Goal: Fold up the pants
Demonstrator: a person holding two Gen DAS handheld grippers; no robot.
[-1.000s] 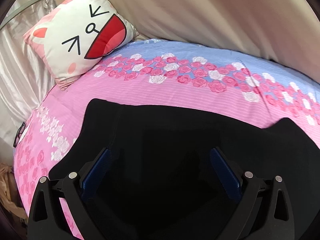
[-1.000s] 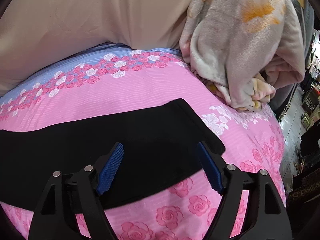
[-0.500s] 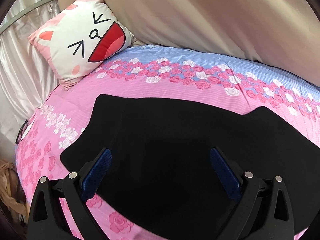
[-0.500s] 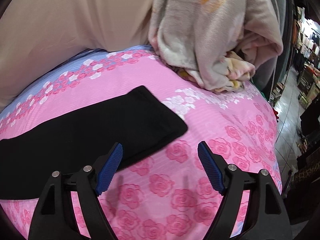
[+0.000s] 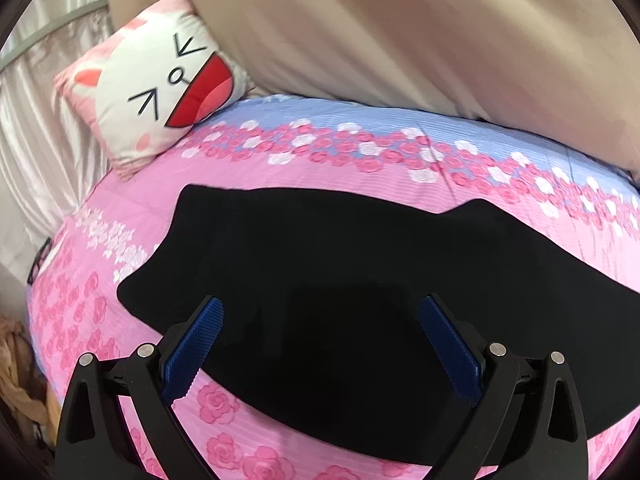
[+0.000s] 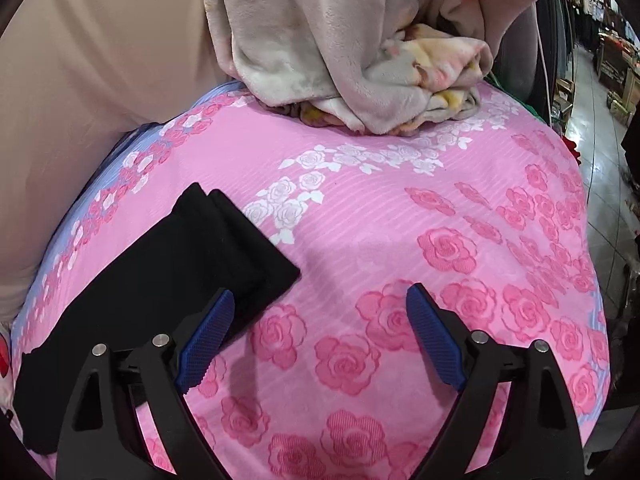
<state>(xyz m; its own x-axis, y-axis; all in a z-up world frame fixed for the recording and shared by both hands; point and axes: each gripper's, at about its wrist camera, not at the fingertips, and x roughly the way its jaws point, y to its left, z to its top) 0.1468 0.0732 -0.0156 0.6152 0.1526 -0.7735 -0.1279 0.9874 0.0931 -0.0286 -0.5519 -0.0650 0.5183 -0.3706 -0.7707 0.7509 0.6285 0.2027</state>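
The black pants [image 5: 320, 272] lie flat on the pink rose-print bed cover [image 5: 280, 184], folded lengthwise. In the left wrist view the waist end is at the left and the legs run off to the right. My left gripper [image 5: 322, 344] is open and empty, above the pants near their front edge. In the right wrist view the leg cuffs [image 6: 224, 248] end at the left of centre. My right gripper [image 6: 316, 336] is open and empty over bare cover, its left fingertip [image 6: 208, 332] over the cuff's edge.
A cat-face pillow [image 5: 160, 84] leans at the back left. A beige padded headboard [image 5: 400, 32] runs along the far side. A crumpled beige blanket [image 6: 352, 40] is piled at the far end near the cuffs. The bed's edge and floor [image 6: 608, 128] lie to the right.
Both grippers have pulled back and risen from the pants. The right one has swung right, off the leg end and over bare cover. Both stayed open.
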